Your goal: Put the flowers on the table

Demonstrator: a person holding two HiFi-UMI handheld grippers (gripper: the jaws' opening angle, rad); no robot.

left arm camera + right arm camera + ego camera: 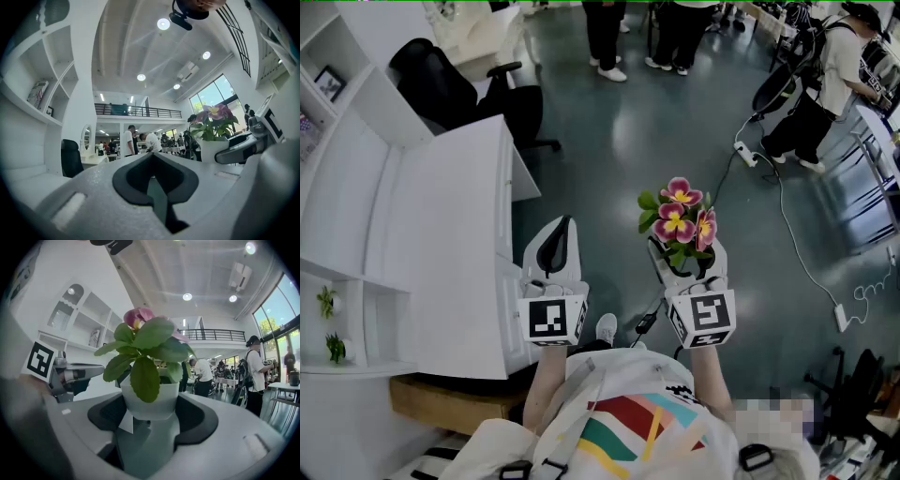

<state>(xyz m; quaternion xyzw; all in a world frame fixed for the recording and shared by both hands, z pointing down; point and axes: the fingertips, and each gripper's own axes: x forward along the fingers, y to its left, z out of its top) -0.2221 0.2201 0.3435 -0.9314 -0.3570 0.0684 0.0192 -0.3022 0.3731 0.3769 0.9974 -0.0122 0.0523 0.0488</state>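
Right gripper carrying the potted flowers; placement not yet made.
Its jaws stand wide and clamp the white flower pot by its 2 sides, upright, with the pink flowers above, over the floor beside the white table. Left gripper is closed on nothing. Judged step: transport. Next move calls for swinging left over the tabletop, lowering level, then releasing.

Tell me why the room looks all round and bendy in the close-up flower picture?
Right gripper view: a wide lens bends the shelves and ceiling into curves, with black corners; the flower pot is sharp. Left gripper view: same bending, and the ceiling lamps glare. Head view: dimmer, lines straighter, the floor shines a little.
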